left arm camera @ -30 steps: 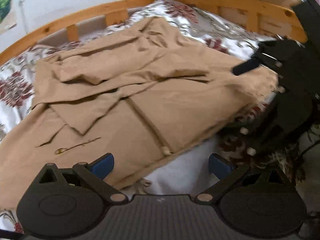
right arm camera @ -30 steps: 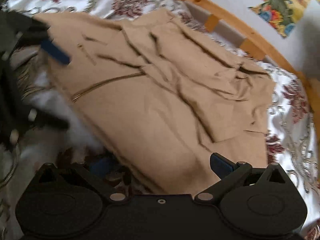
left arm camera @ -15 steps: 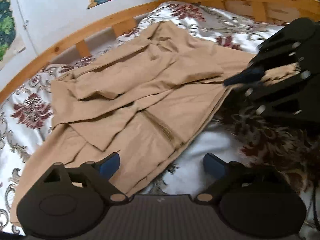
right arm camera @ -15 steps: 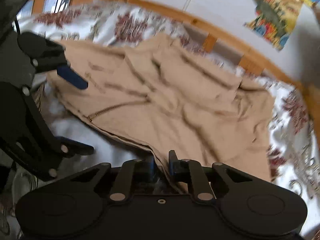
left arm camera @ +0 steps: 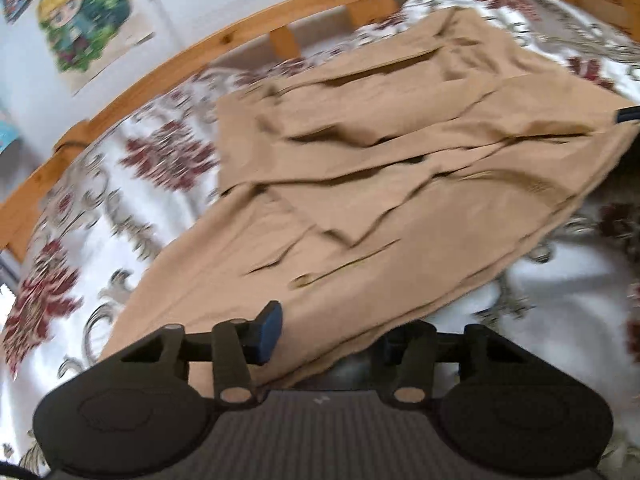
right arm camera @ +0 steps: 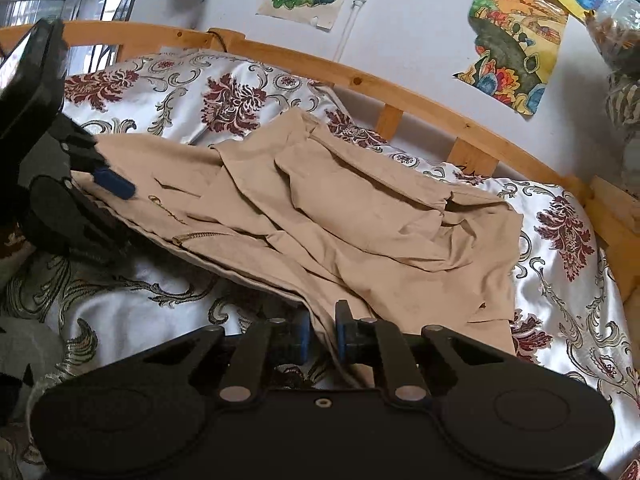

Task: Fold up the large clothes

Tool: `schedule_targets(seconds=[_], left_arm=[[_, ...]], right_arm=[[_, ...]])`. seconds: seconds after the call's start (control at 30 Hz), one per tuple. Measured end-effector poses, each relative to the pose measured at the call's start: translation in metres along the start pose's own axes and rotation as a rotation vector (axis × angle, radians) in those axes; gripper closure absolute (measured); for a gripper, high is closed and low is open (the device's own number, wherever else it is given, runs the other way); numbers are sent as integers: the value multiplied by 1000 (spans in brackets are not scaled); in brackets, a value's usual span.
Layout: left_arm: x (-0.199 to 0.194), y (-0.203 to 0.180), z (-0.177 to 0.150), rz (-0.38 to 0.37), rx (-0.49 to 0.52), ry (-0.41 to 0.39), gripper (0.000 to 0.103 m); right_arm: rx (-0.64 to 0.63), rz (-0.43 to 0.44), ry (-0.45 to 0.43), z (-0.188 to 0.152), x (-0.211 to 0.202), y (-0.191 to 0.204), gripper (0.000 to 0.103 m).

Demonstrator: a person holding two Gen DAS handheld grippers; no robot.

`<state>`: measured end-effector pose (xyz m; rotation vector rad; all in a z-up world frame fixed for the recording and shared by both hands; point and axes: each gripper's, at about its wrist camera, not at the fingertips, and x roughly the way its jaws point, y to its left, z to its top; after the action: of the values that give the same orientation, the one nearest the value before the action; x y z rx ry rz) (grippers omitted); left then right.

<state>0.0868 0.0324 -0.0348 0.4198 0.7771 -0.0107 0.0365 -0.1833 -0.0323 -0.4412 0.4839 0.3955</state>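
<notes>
A large tan jacket point(left arm camera: 400, 160) lies crumpled across the bed, zip and hem towards me. My left gripper point(left arm camera: 326, 340) straddles the near hem. Its jaws are closing: the left blue pad point(left arm camera: 268, 334) rests on top of the cloth, the right one is tucked under it, and a wide gap remains. In the right wrist view the jacket point(right arm camera: 360, 220) spreads ahead, and my right gripper point(right arm camera: 322, 336) is shut on its near hem, which is pinched between the blue pads. The left gripper's blue pad point(right arm camera: 114, 184) shows over the far left corner of the jacket.
A white bedspread point(right arm camera: 200, 92) with dark red flowers covers the bed. A curved wooden rail point(right arm camera: 400, 88) runs along the far side against a wall with drawings point(right arm camera: 516, 40). A window point(right arm camera: 100, 0) is at the far left. The rail point(left arm camera: 240, 32) also bounds the left view.
My right gripper shut on the jacket's hem and lifted it a little. My left gripper swung left along the hem, and its jaws narrowed with the cloth between them.
</notes>
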Motion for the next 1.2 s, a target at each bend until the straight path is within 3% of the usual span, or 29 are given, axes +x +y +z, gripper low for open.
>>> schedule_targets(seconds=[0.1,0.23,0.33,0.43,0.57,0.73,0.83,0.9,0.97,1.2], left_arm=[[2,12,-1,27,-1,-3,64],[-1,21,0,14,-1,-32,87],[-3,25,5,3,-35,-43,93],[-5,29,10,-14,-59,-51,94],[-8,31,12,-23,-62,-58,94],[-8,32,12,-26,-74,-55,94],[-9,32,12,-25,-79,-58,94],[-10,33,12,-24,-78,-59,94],[-10,32,11,-21,-73,-59,93],[-6,27,0,2,-16,-38,87]], right_arm=[[-7,1,4,0,1,2,91],[-17,18,23,-1,2,2,91],[-61,41,51,-4,4,7,86],[-62,100,104,-9,8,9,73],[-101,129,108,-11,6,20,35],[-148,113,168,-17,16,28,34],[-189,11,215,-24,23,27,34],[-204,-64,228,-27,26,23,39],[-187,-102,237,-29,27,15,53],[-226,-252,271,-39,28,-4,59]])
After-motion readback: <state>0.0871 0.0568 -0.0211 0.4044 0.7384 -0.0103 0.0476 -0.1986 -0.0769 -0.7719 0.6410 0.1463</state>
